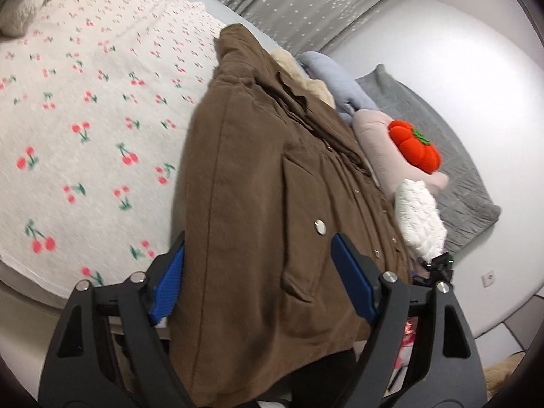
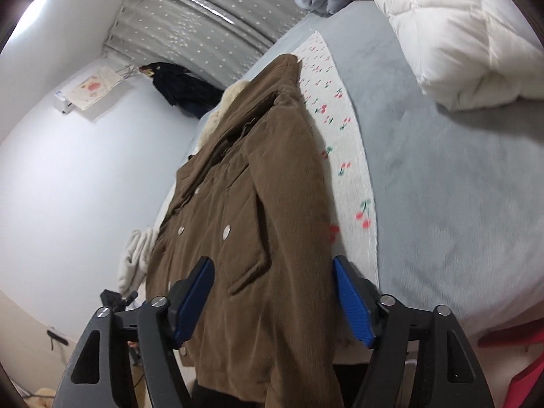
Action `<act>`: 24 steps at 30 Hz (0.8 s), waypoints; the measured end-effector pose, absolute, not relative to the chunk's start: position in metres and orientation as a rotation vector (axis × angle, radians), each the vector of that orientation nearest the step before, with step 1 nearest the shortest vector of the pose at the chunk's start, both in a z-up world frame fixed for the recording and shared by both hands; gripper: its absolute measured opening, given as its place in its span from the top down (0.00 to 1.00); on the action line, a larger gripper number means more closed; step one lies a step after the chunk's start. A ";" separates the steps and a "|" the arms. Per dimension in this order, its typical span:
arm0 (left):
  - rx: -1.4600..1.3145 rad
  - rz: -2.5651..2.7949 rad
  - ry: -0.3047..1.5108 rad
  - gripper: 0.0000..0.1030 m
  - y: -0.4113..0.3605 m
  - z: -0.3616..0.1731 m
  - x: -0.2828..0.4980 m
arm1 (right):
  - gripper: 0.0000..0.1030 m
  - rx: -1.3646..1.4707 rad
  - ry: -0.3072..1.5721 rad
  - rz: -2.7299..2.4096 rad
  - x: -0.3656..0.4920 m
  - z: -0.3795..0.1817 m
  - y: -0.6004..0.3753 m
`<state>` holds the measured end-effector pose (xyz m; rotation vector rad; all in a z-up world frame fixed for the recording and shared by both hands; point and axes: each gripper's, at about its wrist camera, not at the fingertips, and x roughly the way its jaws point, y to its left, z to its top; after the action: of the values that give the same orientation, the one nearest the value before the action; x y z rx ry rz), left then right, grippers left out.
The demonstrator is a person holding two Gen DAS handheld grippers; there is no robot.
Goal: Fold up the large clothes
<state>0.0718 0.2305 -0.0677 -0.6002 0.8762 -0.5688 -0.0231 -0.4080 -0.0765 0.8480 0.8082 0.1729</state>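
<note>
Tools (image 1: pixel 258 278) (image 2: pixel 272 295) straddle brown jacket (image 1: pixel 258 187); pumpkin cushion (image 1: pixel 413 146), white quilt (image 2: pixel 442 27) nearby.

The brown corduroy jacket (image 1: pixel 272 204) is matt, finely ribbed cloth with shiny metal snap buttons (image 1: pixel 319 226) and a cream fleece lining (image 2: pixel 221 112) at its collar. Beneath the jacket, the white cherry-print blanket (image 1: pixel 95 129) looks nubbly and woven. Beside the jacket, the orange plush pumpkin (image 1: pixel 413 146) is soft velour. The left gripper (image 1: pixel 258 272) and right gripper (image 2: pixel 273 292) have matt black plastic arms and ribbed blue pads (image 2: pixel 353 306).
</note>
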 end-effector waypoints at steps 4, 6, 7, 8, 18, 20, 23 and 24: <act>-0.608 -0.630 0.891 0.28 0.225 -0.072 0.067 | 0.40 0.848 0.820 0.214 -0.030 -0.081 -0.399; -0.609 -0.661 0.903 0.31 0.221 -0.073 0.065 | 0.40 0.844 0.823 0.231 -0.033 -0.084 -0.393; -0.603 -0.674 0.910 0.33 0.219 -0.074 0.063 | 0.40 0.842 0.826 0.240 -0.034 -0.085 -0.389; -0.598 -0.690 0.916 0.34 0.216 -0.075 0.062 | 0.40 0.844 0.826 0.250 -0.035 -0.087 -0.387; -0.453 -0.741 0.998 0.34 0.190 -0.070 0.055 | 0.45 0.886 0.812 0.308 -0.037 -0.100 -0.378; -0.422 -0.744 1.018 0.34 0.186 -0.069 0.055 | 0.46 0.853 0.836 0.315 -0.038 -0.101 -0.375; -0.365 -0.744 1.042 0.34 0.179 -0.068 0.055 | 0.50 0.806 0.886 0.334 -0.038 -0.099 -0.365; -0.355 -0.743 1.047 0.34 0.177 -0.068 0.055 | 0.53 0.789 0.902 0.334 -0.037 -0.099 -0.361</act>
<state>0.0551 0.1771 -0.0678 -0.3546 1.0467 -0.7427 -0.0372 -0.3608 -0.0988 0.7888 0.9023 0.3341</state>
